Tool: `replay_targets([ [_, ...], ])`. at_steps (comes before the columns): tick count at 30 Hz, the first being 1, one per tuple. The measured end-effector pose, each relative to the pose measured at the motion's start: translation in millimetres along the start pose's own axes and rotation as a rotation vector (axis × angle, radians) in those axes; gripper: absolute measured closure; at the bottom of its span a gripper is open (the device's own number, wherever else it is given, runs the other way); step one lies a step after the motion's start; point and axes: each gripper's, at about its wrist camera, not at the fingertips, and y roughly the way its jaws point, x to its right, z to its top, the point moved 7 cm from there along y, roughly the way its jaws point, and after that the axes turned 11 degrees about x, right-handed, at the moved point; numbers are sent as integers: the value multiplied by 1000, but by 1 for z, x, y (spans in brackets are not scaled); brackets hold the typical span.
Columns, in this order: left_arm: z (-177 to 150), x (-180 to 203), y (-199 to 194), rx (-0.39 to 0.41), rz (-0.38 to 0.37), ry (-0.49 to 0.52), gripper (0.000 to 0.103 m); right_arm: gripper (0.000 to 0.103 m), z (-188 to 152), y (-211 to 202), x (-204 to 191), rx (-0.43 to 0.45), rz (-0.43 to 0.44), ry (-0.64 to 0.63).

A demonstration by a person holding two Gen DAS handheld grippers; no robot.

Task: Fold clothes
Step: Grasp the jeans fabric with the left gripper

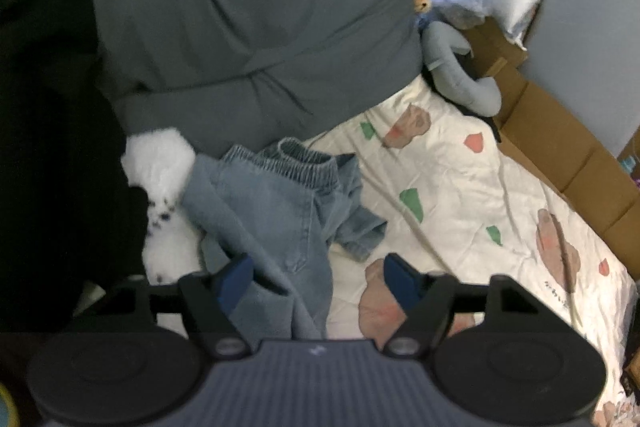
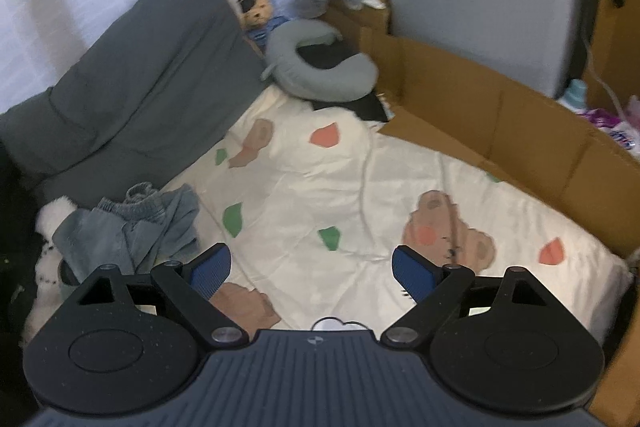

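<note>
Left jaws: your left gripper point(image 1: 318, 277) stands wide apart, holding nothing; a fold of the crumpled light-blue denim trousers with a ribbed elastic waistband point(image 1: 280, 203) runs up between the blue pads.
Right jaws: your right gripper point(image 2: 311, 267) is spread just as wide and empty, with only the cream quilt printed with bears and green and coral patches point(image 2: 360, 187) between the pads.
Trousers' place: bunched and unfolded, straight ahead of the left jaws; ahead and well to the left of the right jaws.
Handling: likely soft but weighty denim that drapes and slides little on the quilt; I'd judge the waistband point(image 1: 308, 163), beyond the left jaws, the firmest hold.
Farther out: a grey folded duvet point(image 1: 256, 39) lies beyond the trousers, a white fluffy thing point(image 1: 160, 167) left of them.
Hard to make out: the legs' ends are buried in the heap; the black mass point(image 1: 48, 147) at far left is too dark to name.
</note>
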Motion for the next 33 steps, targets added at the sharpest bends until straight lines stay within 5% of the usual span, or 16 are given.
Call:
replay_targets([
  [11,-57,-32,54,-69,47,-39,28,12,-51,50,-22,-70,3,-80],
  [17,-80,-46,72,-101,55,-39,38,12,-68,75,-42,-85,55,-68],
  [23,-95,-60,89,-130,55,-74,56,13,-94,102,-78,-101,129,-86],
  [25,-98,-62,92,-136,49,-91,85,17,-102,111,-90,-112,155,-75],
  [26,-100,-64,94,-142,50,-100,91,17,-105,114,-96,-117,169,-67],
  [33,-94,-58,71,-98,-5,-162,100,18,-125,134,-137,-140,265,-37],
])
